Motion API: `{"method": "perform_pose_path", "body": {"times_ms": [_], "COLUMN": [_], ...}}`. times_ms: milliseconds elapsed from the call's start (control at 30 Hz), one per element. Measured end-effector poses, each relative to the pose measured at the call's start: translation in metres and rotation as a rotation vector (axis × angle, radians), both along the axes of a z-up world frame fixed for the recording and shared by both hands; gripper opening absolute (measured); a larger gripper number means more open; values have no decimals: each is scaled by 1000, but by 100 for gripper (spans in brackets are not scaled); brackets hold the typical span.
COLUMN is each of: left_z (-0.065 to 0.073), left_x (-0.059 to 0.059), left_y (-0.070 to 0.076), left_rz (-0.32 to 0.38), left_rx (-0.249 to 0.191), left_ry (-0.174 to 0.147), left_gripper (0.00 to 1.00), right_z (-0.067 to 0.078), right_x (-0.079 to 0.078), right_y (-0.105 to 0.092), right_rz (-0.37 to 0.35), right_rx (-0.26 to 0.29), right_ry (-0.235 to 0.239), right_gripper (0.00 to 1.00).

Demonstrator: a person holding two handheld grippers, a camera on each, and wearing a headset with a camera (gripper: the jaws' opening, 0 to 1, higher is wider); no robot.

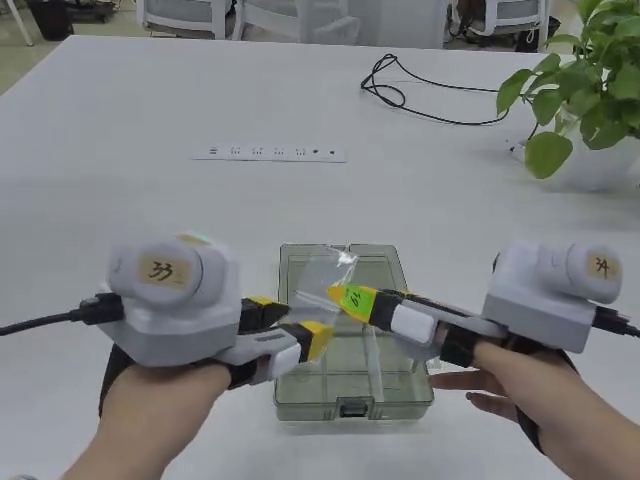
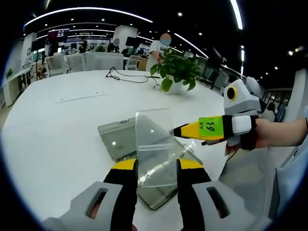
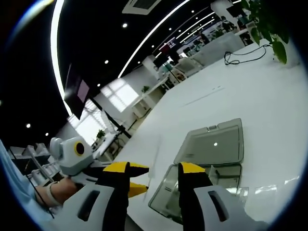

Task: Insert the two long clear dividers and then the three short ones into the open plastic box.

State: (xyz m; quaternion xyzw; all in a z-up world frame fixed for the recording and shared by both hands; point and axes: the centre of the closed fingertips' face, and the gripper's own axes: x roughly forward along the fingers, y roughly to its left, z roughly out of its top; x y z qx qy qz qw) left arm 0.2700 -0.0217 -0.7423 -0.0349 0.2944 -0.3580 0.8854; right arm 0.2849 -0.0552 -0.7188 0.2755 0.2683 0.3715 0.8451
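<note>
**Item record: clear divider held above the open box**

- **Hands.** Nearest to the viewer, the left hand and right hand each wrap a white tool body at the near edge of the white counter.
- **Left tongs**. Yellow-tipped and closed against the two side edges of a clear divider. The divider stands upright between them, with its broad face toward the left gripper view.
- **Right tongs**. The jaws are parted and reach the divider's right edge from the right. In the right gripper view a thin pale line stands in the gap, apparently the divider seen edge-on. Whether either pad touches it cannot be told.
- **Divider, position.** It is held in the air above the plastic box, over the left-middle part as seen in the head view.
- **Plastic box.** Smoky and translucent, it lies open and flat on the counter between the two hands, with a dark latch on its near wall. One clear strip stands lengthwise inside, right of centre.
- **Lid**. It is folded back onto the counter on the box's far side.
- **Power strip**. White, and well apart from the box toward the far side.
- **Black cable**. It lies looped further back.
- **Potted plant**. It stands at the far right.
- **Chairs**. They stand beyond the counter's far edge.
</note>
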Motion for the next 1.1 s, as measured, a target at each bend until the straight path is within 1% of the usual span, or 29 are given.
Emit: {"method": "perform_pose_path", "body": {"times_ms": [67,100,167,300,433,467,533,567,700,800,900,1033,1100], "left_z": [-2,-2,-1,1,3,4,5,5,5,5,5,5,5], "left_x": [-1,-1,-1,-1,0,0,-1,-1,-1,-2,-3,-2,-2], "left_y": [-1,-1,-2,-4,-6,-7,-9,-10,-11,-12,-12,-12,-12], "left_rz": [0,0,6,1,-1,-4,-11,-14,-16,-22,-25,-20,-20], "left_rx": [-1,-2,-13,-11,-19,-21,-19,-15,-21,-17,-5,-10,-10], "left_ry": [4,4,4,-2,-4,-10,-13,-18,-18,-21,-33,-31,-30], "left_gripper": [30,30,30,30,30,30,30,30,30,30,30,30,30], "right_z": [-1,-1,-3,-6,-7,-7,-6,-7,-7,-7,-7,-6,-6], "right_x": [-2,-2,-2,-3,-4,-4,-4,-4,-5,-5,-5,-4,-2], "right_y": [3,4,4,6,7,8,8,8,6,6,5,4,3], "right_rz": [8,10,8,13,12,14,15,13,10,9,8,-1,-8], "right_rx": [14,18,24,35,44,51,49,42,43,36,36,40,37], "right_ry": [29,35,53,90,107,118,115,114,118,117,118,120,119], "right_gripper": [33,30,28,20,13,12,8,8,8,7,7,8,10]}}
